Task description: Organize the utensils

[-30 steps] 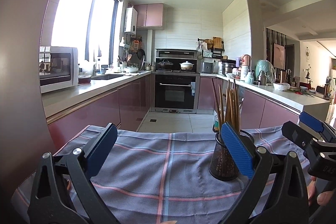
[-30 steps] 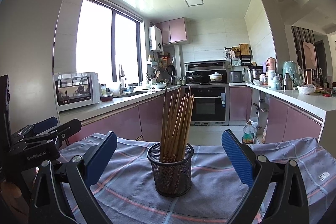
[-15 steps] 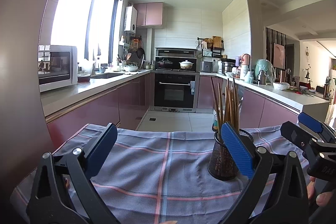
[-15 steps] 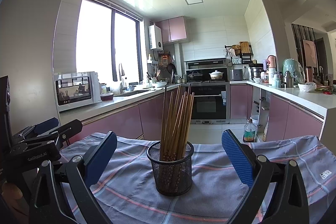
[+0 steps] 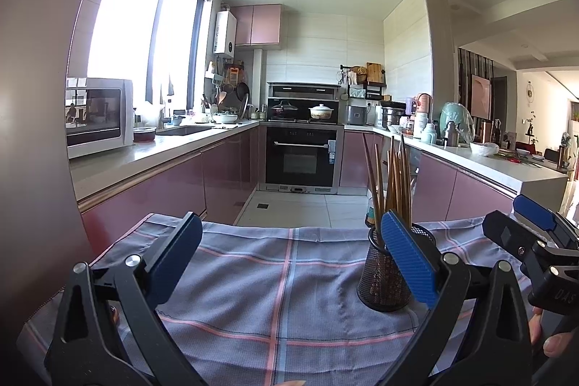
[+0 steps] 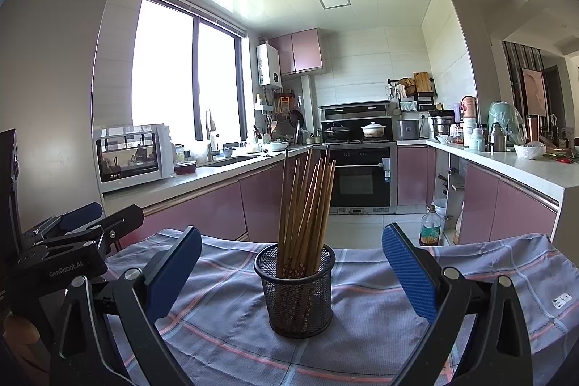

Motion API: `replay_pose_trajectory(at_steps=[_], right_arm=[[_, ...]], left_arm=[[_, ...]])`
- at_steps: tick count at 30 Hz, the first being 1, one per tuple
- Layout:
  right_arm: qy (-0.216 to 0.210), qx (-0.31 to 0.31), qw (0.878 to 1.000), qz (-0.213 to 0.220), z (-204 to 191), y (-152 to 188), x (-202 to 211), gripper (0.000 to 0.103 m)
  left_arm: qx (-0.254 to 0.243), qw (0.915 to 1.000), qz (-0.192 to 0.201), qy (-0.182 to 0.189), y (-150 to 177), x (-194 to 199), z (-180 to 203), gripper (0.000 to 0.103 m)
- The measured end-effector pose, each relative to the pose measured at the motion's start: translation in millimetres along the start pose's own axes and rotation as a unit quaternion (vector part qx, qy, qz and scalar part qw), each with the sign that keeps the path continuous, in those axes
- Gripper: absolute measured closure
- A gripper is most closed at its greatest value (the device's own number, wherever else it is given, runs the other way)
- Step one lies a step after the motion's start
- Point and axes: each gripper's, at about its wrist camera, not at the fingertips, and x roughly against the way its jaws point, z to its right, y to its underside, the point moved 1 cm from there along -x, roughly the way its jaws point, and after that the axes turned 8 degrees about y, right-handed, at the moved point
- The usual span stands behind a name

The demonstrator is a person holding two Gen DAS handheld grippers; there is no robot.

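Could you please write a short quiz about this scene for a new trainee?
1. True or false: the chopsticks stand in the mesh cup.
2. Which gripper has the cup centred between its fingers? A. left gripper B. right gripper
3. Fill in: the cup stands on a checked ____.

Key
1. True: they stand together inside it, leaning slightly.
2. B: in the right wrist view the cup sits midway between the open fingers; in the left wrist view it is off to the right, partly behind one finger.
3. cloth.
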Motion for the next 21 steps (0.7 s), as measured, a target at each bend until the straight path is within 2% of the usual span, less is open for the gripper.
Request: replay_pose_trajectory(at_steps=[21], right_arm=[[0.002,-0.002,1.0,0.0,2.8,0.4,1.3,0.007]], left_arm=[[0.001,1.0,-0.002,0.0,1.3,-1.7,2.0,0.006]])
